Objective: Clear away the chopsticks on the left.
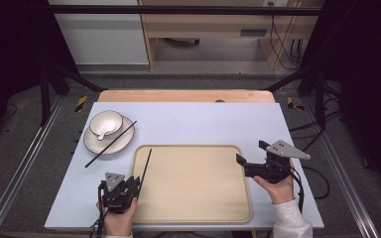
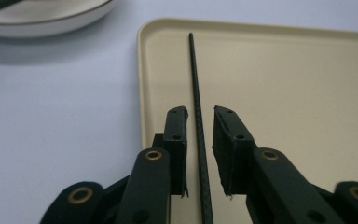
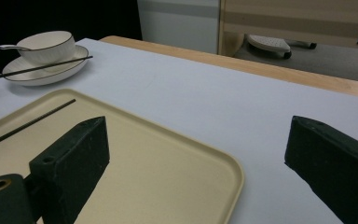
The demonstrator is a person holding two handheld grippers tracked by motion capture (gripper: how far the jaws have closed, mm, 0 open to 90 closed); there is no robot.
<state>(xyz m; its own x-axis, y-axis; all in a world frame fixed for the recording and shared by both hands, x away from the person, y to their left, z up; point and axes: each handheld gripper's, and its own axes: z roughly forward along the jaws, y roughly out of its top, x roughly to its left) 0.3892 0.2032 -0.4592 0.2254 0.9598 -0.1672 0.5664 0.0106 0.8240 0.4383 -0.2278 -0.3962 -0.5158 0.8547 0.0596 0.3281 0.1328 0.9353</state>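
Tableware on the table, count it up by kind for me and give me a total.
Chopsticks: 2, one lying in the tray by the left gripper's jaws, one resting across the plate.
Trays: 1.
Plates: 1.
Bowls: 1, standing on the plate.
Spoons: 1, resting in the bowl.
Total: 6.

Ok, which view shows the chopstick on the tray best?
Left gripper view: the chopstick runs between the open left claw, untouched. High view shows it small at the tray's left edge; right gripper view shows it thin, far-off.
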